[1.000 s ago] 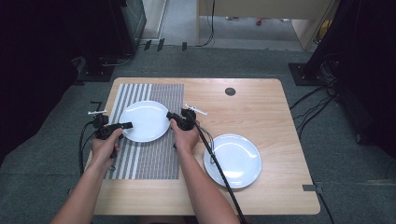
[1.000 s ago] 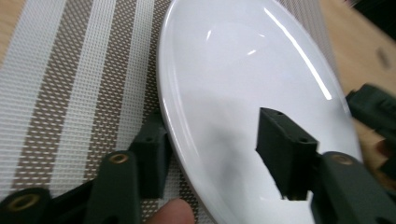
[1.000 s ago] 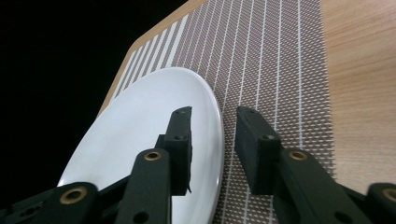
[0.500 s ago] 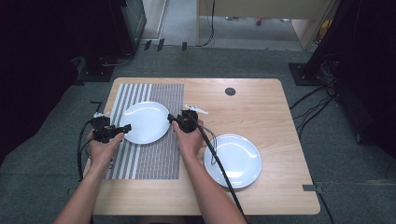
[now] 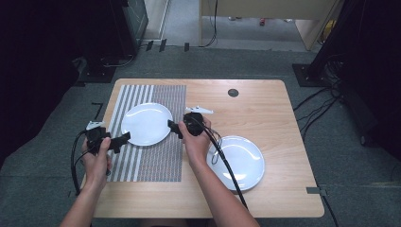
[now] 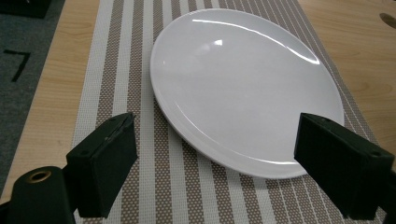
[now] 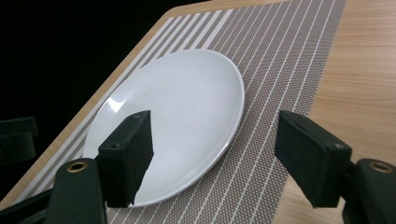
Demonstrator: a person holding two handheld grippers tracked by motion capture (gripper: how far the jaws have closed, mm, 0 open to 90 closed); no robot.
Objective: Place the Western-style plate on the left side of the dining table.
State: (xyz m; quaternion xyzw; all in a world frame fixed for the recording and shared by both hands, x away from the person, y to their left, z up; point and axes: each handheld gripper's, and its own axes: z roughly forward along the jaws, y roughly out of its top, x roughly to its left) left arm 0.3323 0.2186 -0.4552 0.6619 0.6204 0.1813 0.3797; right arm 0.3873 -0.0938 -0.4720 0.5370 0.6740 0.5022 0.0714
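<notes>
Two plates, both bare | left claw (image 5: 124, 138) released | right claw (image 5: 172, 128) released

In the high view the person's right hand (image 5: 196, 142) and trailing cable (image 5: 227, 165) cover the near-left rim of the second white plate (image 5: 246, 161), while the left forearm (image 5: 82, 203) hides part of the striped placemat's (image 5: 156, 161) near-left corner.
</notes>
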